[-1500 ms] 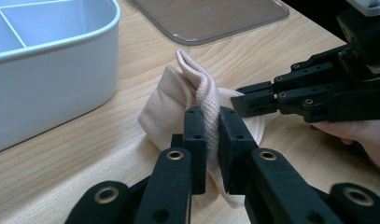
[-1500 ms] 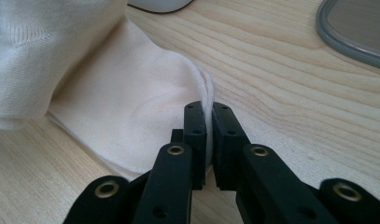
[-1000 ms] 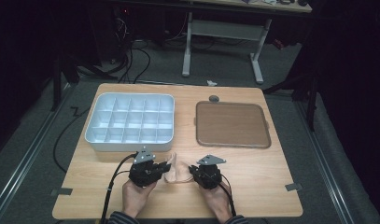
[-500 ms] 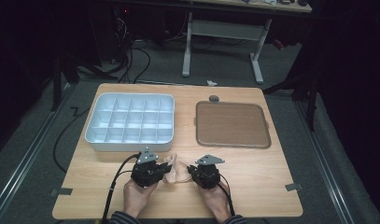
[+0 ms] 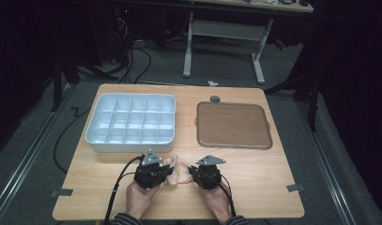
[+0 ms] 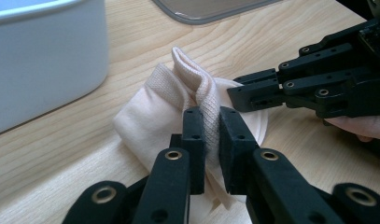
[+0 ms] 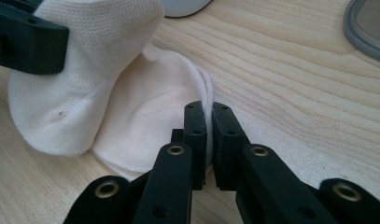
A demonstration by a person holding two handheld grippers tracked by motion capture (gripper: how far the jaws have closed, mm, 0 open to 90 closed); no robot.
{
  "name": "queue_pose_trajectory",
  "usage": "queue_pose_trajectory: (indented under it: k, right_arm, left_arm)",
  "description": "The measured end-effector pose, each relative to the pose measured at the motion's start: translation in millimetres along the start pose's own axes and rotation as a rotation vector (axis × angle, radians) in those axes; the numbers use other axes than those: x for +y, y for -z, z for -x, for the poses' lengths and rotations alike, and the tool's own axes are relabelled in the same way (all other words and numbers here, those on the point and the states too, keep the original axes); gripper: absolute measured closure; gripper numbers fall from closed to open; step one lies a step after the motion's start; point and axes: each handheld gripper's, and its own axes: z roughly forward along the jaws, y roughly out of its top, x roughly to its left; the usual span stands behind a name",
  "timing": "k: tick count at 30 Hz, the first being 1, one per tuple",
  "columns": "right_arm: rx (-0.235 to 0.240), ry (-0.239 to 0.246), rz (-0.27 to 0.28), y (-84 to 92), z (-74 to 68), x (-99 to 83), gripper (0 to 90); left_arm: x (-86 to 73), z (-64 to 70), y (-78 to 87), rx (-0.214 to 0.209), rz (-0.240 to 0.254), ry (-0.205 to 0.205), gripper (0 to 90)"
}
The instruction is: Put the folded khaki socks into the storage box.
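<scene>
High view shows us working at the near edge of the wooden table [image 5: 273, 187], just in front of the white compartment box [image 5: 130, 123], with the brown tray [image 5: 233, 124] well apart to the right. Between our hands lies a pale cream sock [image 5: 175, 171], partly lifted off the wood. Our left gripper [image 6: 212, 135] is clamped on a ribbed fold of the sock, its jaws nearly together with cloth pinched between them; our right gripper [image 7: 209, 135] is closed on the thin rounded edge at the other end. We judge the sock light, soft and limp: it will sag and bunch wherever unsupported, and thin edges may slip, so the thicker ribbed cuff gives the surest hold.
</scene>
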Motion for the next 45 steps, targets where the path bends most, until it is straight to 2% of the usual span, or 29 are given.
queue_pose_trajectory:
  k: [6,21,23,32,35,40,45]
  right_arm:
    - [-0.003,0.007,-0.001,-0.5,-0.2,0.3,85.6]
    - [-0.006,0.01,0.002,-1.4,-2.4,0.5,85.5]
    - [-0.004,0.013,0.002,-1.6,-2.4,0.4,85.5]
    - [-0.005,0.013,-0.001,-1.9,-3.7,0.6,85.4]
    - [-0.002,0.013,-0.003,-1.9,-3.3,0.7,85.4]
    - [-0.003,0.009,0.001,-1.4,-3.1,0.8,83.0]
    - [0.0,0.008,0.043,4.2,-2.8,1.4,77.0]
  left_arm:
    - [-0.7,5.9,-5.8,0.016,-0.013,-0.03,80.5]
    - [-2.4,5.5,-15.7,0.002,-0.017,-0.011,78.4]
    - [-2.9,8.6,-17.3,0.024,-0.025,-0.031,77.9]
    - [-4.9,9.9,-25.1,0.01,-0.045,-0.034,80.5]
    - [-5.5,11.5,-27.7,0.017,-0.052,-0.04,77.2]
    - [-5.0,10.2,-26.9,0.007,-0.054,-0.035,63.9]
    - [-4.3,11.2,-19.8,-0.006,-0.04,-0.039,56.8]
